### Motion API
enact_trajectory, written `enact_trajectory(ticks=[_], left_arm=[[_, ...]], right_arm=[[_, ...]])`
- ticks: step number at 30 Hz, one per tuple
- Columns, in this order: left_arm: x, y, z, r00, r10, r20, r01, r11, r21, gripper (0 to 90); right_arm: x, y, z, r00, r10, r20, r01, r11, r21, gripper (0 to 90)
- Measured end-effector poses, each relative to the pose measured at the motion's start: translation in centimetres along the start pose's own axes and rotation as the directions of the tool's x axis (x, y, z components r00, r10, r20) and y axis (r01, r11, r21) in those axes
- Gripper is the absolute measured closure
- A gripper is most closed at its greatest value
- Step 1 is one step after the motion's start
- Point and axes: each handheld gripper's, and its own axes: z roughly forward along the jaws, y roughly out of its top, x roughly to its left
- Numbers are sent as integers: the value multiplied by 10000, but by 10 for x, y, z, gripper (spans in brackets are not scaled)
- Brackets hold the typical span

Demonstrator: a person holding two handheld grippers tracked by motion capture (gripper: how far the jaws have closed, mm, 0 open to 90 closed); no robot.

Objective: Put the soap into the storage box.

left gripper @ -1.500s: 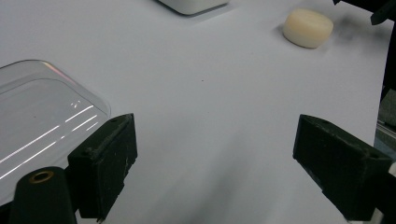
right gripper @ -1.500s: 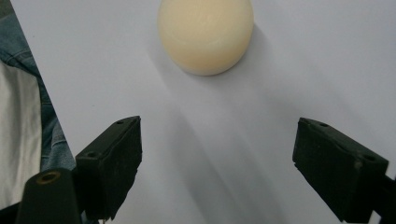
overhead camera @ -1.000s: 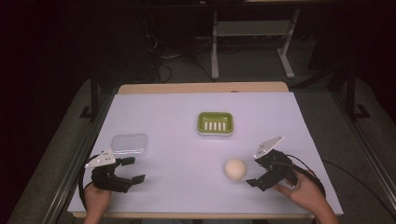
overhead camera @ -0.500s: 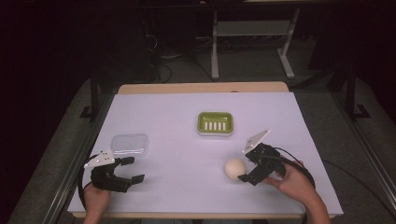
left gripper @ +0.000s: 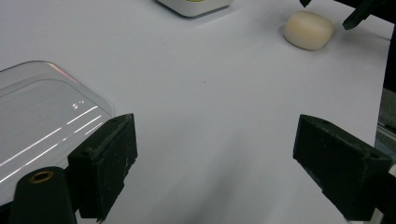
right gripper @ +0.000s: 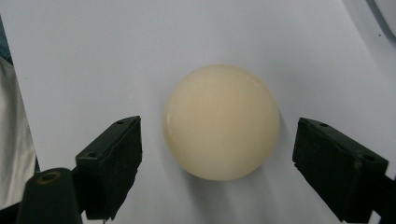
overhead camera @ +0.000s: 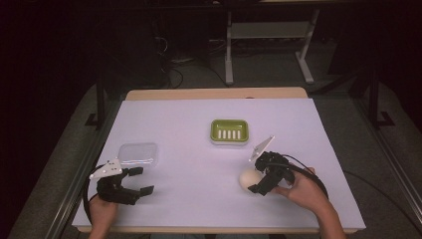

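The white table (overhead camera: 199,199) stood in a dark room. A cream soap bar (overhead camera: 248,179) lay near its front right, between the right gripper's (overhead camera: 258,175) spread jaws, untouched. The left gripper (overhead camera: 141,180) gaped empty beside a clear lid (overhead camera: 138,153).

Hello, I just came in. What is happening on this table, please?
A person works with a gripper in each hand. The right gripper reaches for a cream rounded soap bar on the white table, jaws open on either side, not touching it. The left gripper waits open beside a clear plastic lid. A green soap dish stands behind.
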Motion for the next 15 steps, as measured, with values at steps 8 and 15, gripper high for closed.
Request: enact_trajectory(ticks=[8, 15], left_arm=[[0, 0, 0, 10000, 30, 9, -30, 10000, -10, 129], [0, 0, 0, 10000, 44, 20, -44, 10000, -7, 129]], right_arm=[[0, 5, 8, 9999, -144, -10, 145, 9991, 391, 155], [-1, 8, 17, 9998, -212, -33, 214, 9972, 717, 156]])
